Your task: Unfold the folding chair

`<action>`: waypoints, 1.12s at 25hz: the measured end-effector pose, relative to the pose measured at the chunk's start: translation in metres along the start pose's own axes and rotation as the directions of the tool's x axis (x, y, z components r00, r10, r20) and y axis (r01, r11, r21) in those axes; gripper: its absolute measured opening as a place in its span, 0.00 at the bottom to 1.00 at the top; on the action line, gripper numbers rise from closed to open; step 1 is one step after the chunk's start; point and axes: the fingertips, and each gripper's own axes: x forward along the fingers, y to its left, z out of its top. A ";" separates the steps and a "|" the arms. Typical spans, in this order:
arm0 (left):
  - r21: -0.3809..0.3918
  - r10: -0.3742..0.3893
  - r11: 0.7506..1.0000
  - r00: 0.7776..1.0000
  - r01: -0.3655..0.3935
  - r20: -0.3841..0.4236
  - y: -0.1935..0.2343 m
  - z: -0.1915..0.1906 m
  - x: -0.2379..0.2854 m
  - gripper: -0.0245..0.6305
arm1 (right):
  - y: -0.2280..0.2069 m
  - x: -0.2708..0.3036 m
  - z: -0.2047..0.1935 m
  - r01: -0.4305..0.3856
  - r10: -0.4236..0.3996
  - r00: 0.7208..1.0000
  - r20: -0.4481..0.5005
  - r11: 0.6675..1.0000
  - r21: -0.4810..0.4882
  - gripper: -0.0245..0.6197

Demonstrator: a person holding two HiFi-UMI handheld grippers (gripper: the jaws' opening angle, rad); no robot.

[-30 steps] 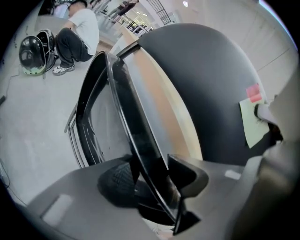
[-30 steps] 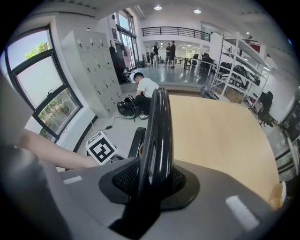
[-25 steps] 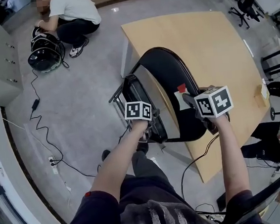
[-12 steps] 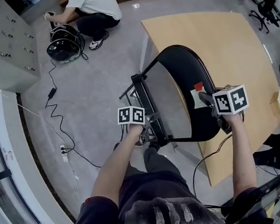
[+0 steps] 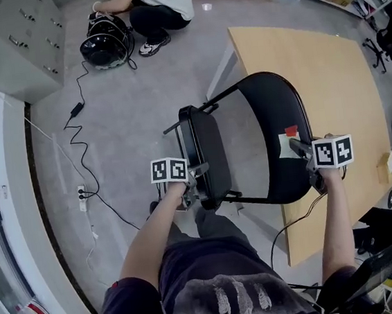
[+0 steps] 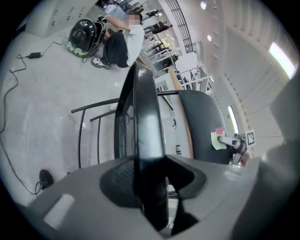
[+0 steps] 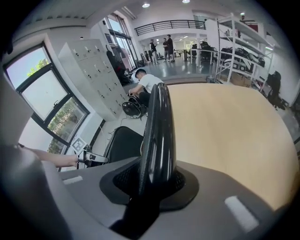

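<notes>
Dark short-sleeved T-shirt (image 5: 218, 300) with grey chest print, dark trousers (image 5: 214, 231), black shoe (image 5: 154, 207). Grey left gripper (image 5: 196, 187) and right gripper (image 5: 298, 145) each carry a white cube with black square markers (image 5: 169, 169).

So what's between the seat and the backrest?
Head view: a gap of bare grey floor between seat and backrest, crossed only by a thin frame tube at the near end.

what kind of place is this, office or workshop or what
Probably a lab or workshop-style open office: a bank of grey metal lockers, a large wooden table, and open shelving racks loaded with equipment along a wide hall.
</notes>
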 end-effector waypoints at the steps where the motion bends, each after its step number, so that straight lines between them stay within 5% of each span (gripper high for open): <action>1: -0.017 0.005 1.000 1.000 -0.005 0.007 0.012 -0.002 -0.008 0.28 | -0.001 0.003 -0.003 -0.004 0.004 1.000 -0.002 1.000 0.008 0.18; 7: -0.036 -0.063 0.997 0.997 0.064 0.038 0.049 -0.001 -0.040 0.28 | 0.033 0.002 0.004 -0.016 0.016 1.000 0.011 1.000 0.002 0.16; 11: -0.002 -0.073 0.997 0.994 0.074 0.077 0.125 0.013 -0.090 0.30 | 0.093 0.049 0.010 -0.014 0.014 1.000 0.017 1.000 -0.010 0.16; 17: -0.124 -0.125 0.982 0.986 0.139 0.114 0.222 -0.016 -0.141 0.32 | 0.175 0.097 -0.007 -0.045 0.045 0.998 -0.050 0.999 0.004 0.12; 28: -0.155 -0.097 0.981 0.987 0.117 0.131 0.263 -0.008 -0.151 0.40 | 0.182 0.100 -0.006 -0.122 0.129 0.990 -0.059 0.987 0.100 0.12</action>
